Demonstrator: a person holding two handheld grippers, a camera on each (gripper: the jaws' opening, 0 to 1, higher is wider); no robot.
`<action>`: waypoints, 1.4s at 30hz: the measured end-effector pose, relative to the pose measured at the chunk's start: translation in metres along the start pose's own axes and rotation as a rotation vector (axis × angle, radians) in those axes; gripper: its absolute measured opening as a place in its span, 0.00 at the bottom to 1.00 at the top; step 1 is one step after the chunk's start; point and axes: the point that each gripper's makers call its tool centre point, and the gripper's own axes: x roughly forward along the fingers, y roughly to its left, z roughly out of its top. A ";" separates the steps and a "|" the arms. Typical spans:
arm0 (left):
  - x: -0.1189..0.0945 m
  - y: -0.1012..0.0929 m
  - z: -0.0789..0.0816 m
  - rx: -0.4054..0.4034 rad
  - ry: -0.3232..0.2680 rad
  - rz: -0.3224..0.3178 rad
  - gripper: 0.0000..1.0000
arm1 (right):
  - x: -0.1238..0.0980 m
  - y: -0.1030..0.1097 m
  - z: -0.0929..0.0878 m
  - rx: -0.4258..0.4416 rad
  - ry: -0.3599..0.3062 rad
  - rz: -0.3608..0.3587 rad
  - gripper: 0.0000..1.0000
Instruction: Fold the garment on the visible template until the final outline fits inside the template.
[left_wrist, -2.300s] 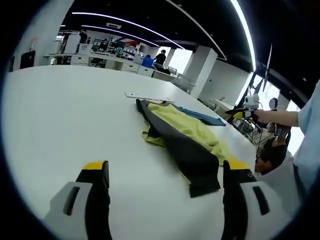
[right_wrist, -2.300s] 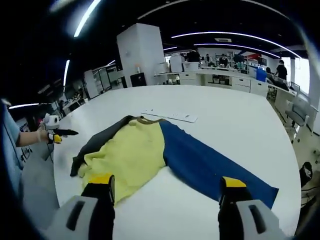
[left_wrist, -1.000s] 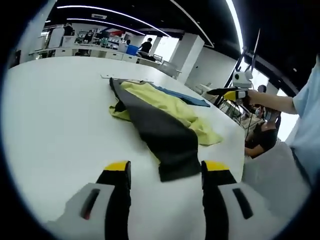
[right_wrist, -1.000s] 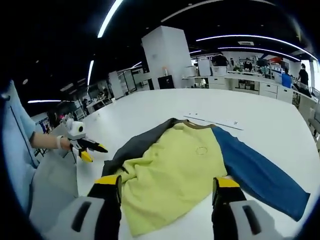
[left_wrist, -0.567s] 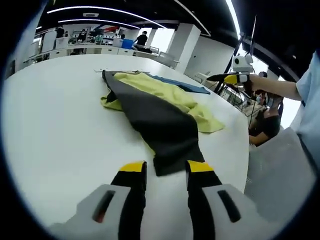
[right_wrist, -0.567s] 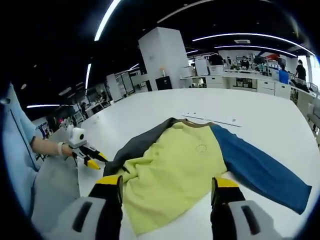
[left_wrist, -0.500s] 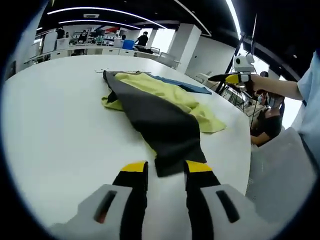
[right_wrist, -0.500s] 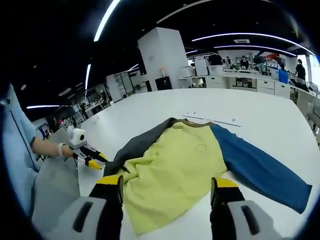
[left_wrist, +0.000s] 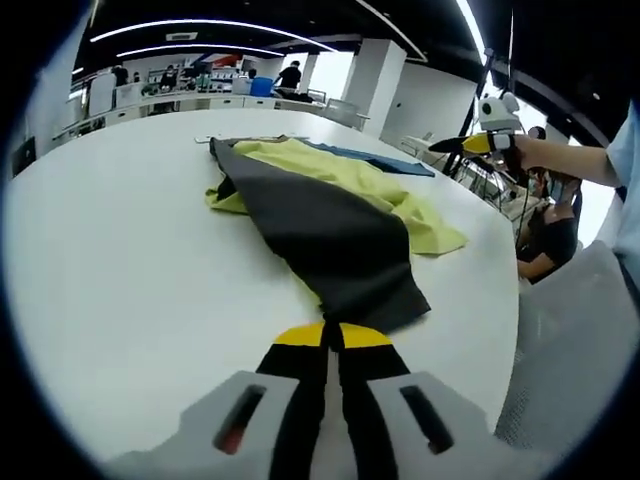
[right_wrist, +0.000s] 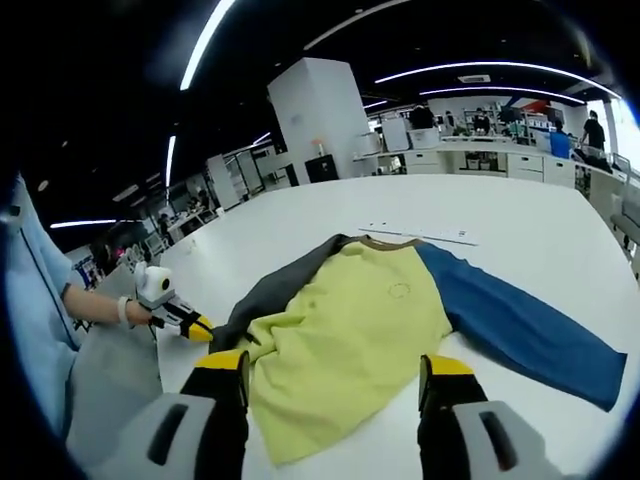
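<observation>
A: Status of the worktop (right_wrist: 500, 215)?
B: Large white round worktop. Garment (right_wrist: 345, 330) lies flat on it, near the edge closest to the person. Yellow body, blue sleeve (right_wrist: 520, 325) spread out to the right, dark grey sleeve (right_wrist: 270, 292) to the left, brown collar at the far end.

A: Template?
B: A thin white strip (right_wrist: 418, 232) sits on the worktop just beyond the collar. Can't tell any other template outline.

A: Left tool?
B: Left tool (left_wrist: 331, 336): yellow tips pressed together at the near hem of the grey sleeve (left_wrist: 325, 240). Whether cloth is pinched between them, can't tell; the tips meet right at the sleeve end. In the right gripper view the left tool (right_wrist: 192, 325) sits at the left edge of the worktop, next to the grey sleeve's cuff, held by a gloved hand (right_wrist: 125, 312).

A: Right tool?
B: Right tool (right_wrist: 333, 370): jaws spread wide, hovering over the near hem of the yellow body, nothing between them. In the left gripper view the right tool (left_wrist: 478, 143) is raised off the worktop at far right.

A: Anything else?
B: Office desks and people in the far background.
</observation>
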 end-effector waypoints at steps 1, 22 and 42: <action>0.000 0.000 0.000 0.009 -0.004 0.000 0.00 | 0.000 0.000 0.000 0.002 0.000 -0.001 0.68; -0.066 0.053 0.033 -0.073 -0.094 0.093 0.00 | 0.000 0.006 -0.001 0.005 0.010 -0.011 0.67; -0.120 0.166 0.051 -0.062 -0.077 0.260 0.00 | 0.004 -0.006 -0.010 0.030 0.023 -0.065 0.72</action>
